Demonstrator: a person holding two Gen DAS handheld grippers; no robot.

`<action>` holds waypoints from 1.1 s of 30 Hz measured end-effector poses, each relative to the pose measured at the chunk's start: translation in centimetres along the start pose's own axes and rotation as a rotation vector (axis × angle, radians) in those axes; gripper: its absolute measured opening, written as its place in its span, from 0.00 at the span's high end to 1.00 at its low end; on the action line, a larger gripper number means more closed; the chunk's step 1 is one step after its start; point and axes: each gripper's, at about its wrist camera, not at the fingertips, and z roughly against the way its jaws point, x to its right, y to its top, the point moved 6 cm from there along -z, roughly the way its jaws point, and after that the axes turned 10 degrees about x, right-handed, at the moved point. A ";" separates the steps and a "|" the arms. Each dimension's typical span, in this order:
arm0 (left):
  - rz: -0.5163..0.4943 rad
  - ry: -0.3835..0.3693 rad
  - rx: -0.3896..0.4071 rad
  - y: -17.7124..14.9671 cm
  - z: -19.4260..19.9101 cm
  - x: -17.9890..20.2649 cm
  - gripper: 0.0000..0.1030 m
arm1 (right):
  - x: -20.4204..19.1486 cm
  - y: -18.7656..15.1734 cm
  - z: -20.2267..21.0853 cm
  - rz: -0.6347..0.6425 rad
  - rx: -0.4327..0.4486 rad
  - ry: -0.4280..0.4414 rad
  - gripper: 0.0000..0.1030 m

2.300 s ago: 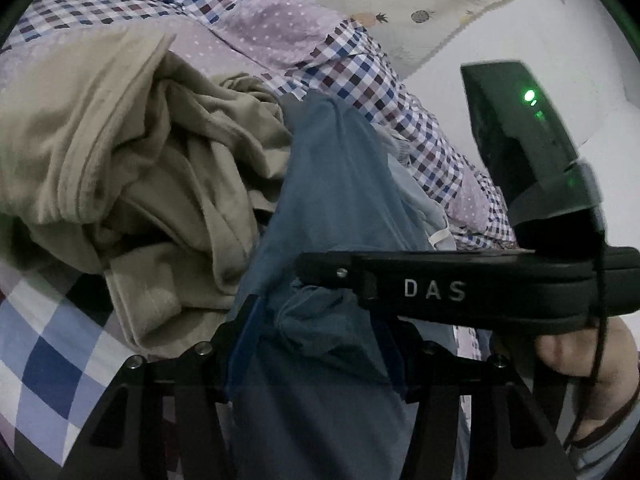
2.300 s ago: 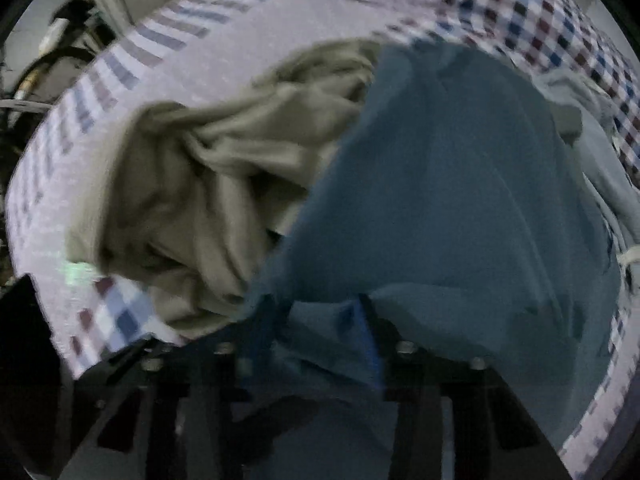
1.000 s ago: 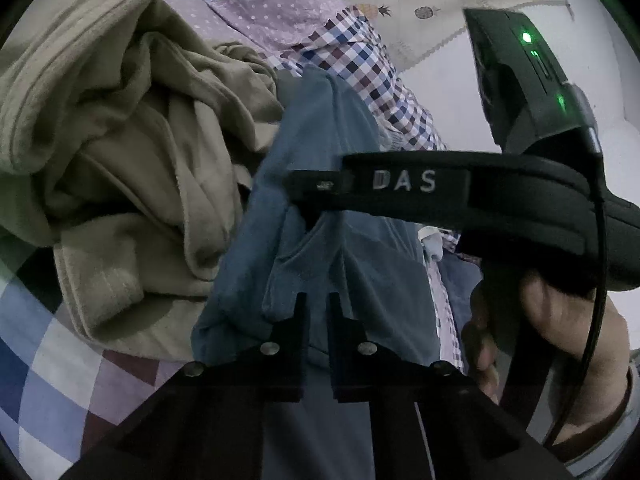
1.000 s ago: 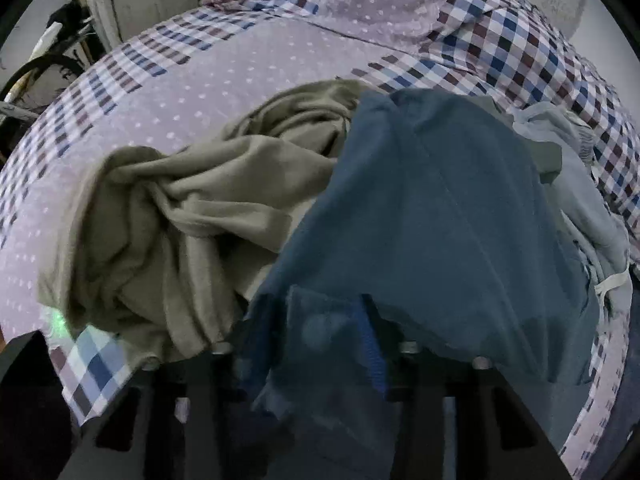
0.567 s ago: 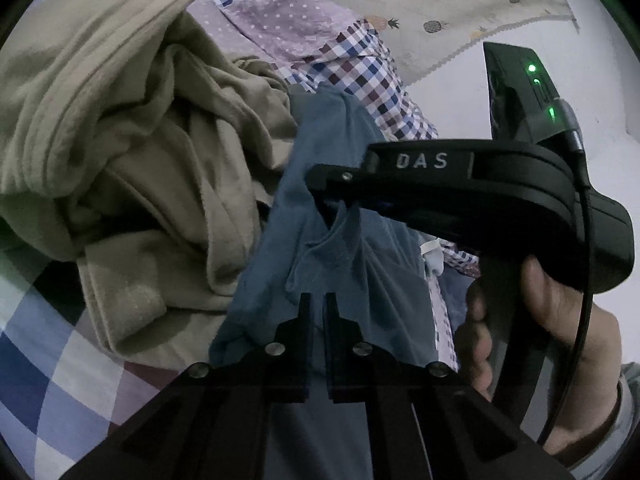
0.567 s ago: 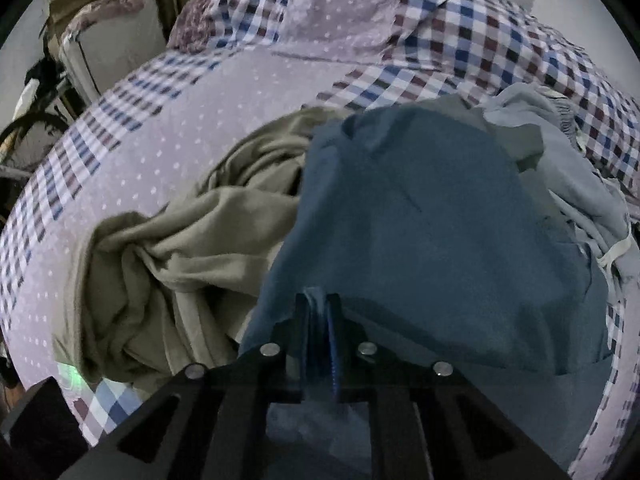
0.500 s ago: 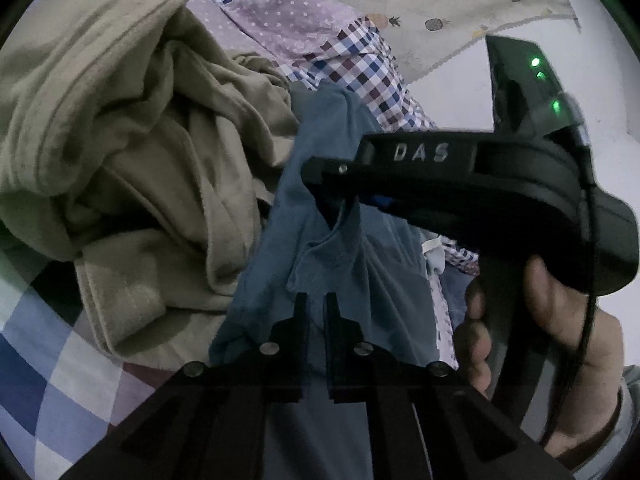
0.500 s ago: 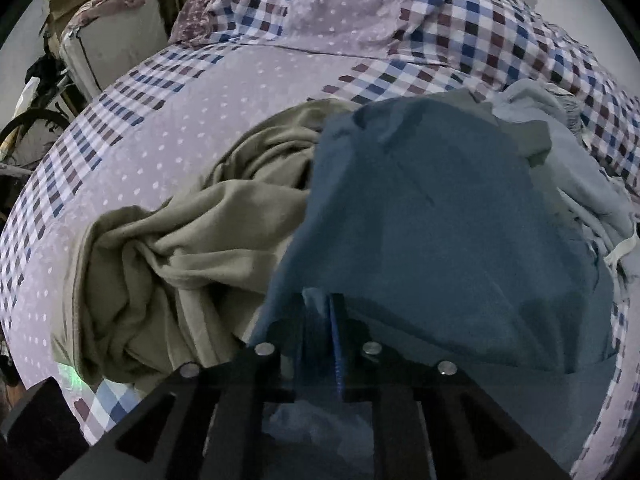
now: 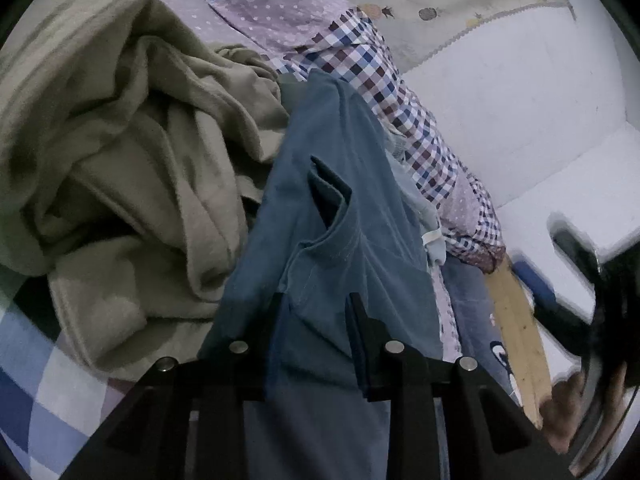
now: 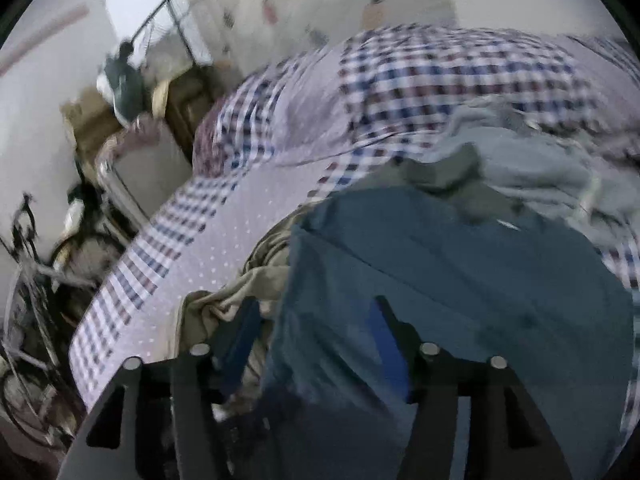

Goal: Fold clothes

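Note:
A blue T-shirt point(image 9: 340, 208) lies draped over a crumpled beige garment point(image 9: 132, 168) on the checked bedspread point(image 9: 384, 68). My left gripper point(image 9: 316, 312) is low over the shirt's near edge. Its jaws are opening, and a loose fold of blue cloth lies between the parted fingers without being pinched. In the blurred right wrist view, my right gripper point(image 10: 316, 320) hovers above the same blue T-shirt point(image 10: 460, 280). Its jaws are opening wide and grip nothing. The beige garment point(image 10: 236, 296) shows by its left finger.
A pale blue-grey garment point(image 10: 532, 164) lies beyond the shirt. A wooden board point(image 9: 516, 320) and white wall sit to the right, where a hand point(image 9: 576, 404) holds the blurred right tool. A bicycle point(image 10: 36, 288) and boxes point(image 10: 132, 148) stand beside the bed.
Both grippers have parted their jaws and let go of the blue shirt's fold. The right gripper has swung up and off to the right, out from in front of the left camera.

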 end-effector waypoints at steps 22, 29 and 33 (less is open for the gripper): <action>0.000 0.200 -0.010 -2.2 2.9 -0.2 0.85 | 18.3 -14.8 19.6 -0.269 0.197 0.017 0.36; 0.076 0.197 0.057 -2.2 4.1 -0.4 0.98 | 19.0 -15.4 19.7 -0.314 0.186 0.038 0.36; 0.034 0.152 0.135 -1.4 5.6 2.5 0.99 | 19.8 -15.6 19.6 -0.347 0.191 0.020 0.36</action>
